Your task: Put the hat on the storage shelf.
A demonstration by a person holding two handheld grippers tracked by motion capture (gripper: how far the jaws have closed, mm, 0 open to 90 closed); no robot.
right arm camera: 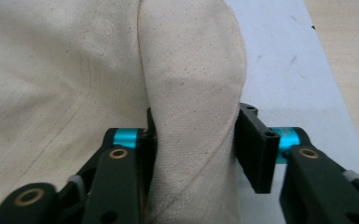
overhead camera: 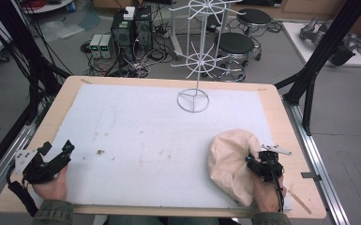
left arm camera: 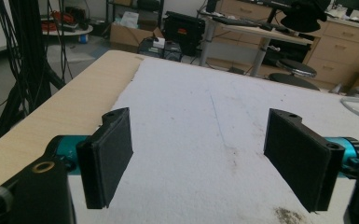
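right gripper view: a fold of the cream canvas cloth bag (right arm camera: 191,93) is clamped between the right gripper (right arm camera: 193,149) jaws. the bag is bunched at the white mat's (overhead camera: 145,140) near right. the left gripper (left arm camera: 198,154), jaws wide apart, is held over the mat's near left.

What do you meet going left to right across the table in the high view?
Left gripper, open → small brown stain on the white mat → white wire rack's ring base → cream cloth → right gripper, shut on the cloth.
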